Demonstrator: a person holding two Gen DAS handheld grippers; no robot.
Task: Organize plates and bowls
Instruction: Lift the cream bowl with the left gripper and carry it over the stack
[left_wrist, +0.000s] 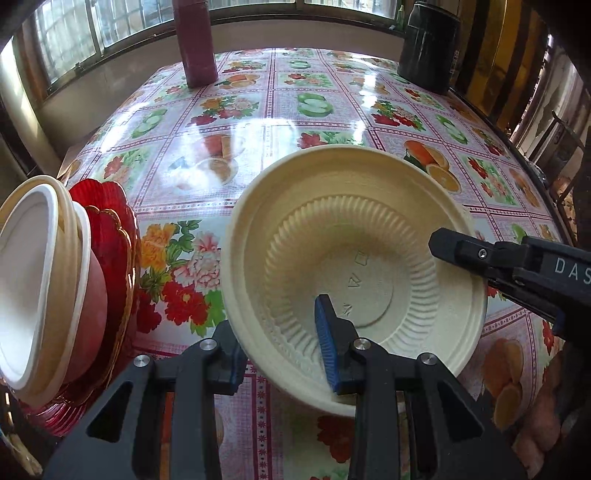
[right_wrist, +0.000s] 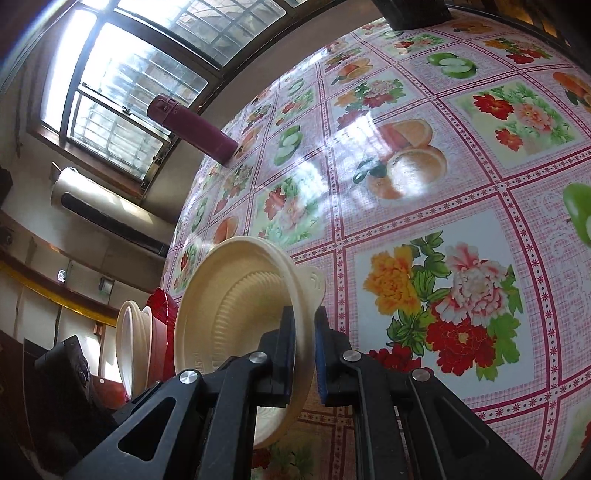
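The cream bowl (left_wrist: 351, 266) is held above the desk (left_wrist: 314, 110), tilted, with its ribbed inside turned toward the left wrist camera. It is gripped at two places on its rim. The jaws of the left gripper (left_wrist: 284, 358) are closed on the near rim, one blue pad (left_wrist: 327, 350) inside the bowl and the other outside. The jaws of the right gripper (right_wrist: 304, 350) are closed narrowly on the opposite rim, with the thin wall between the two pads. This double hold is probably chosen because the bowl is light and flexible, so a single pinch at the edge could let it swing or bend.

To the left of the bowl a stack of bowls (left_wrist: 40, 280) is seen, white and cream ones nested together, and it is set on red plates (left_wrist: 110, 266) with scalloped gold edges. The stack is near the bowl but not touching it. It is judged that like pieces are collected there, and that the held bowl is meant to be nested into this stack.

Further away on the flowered oilcloth, a maroon flask (left_wrist: 195, 40) and a dark container (left_wrist: 428, 48) are placed near the window, well apart from the work.
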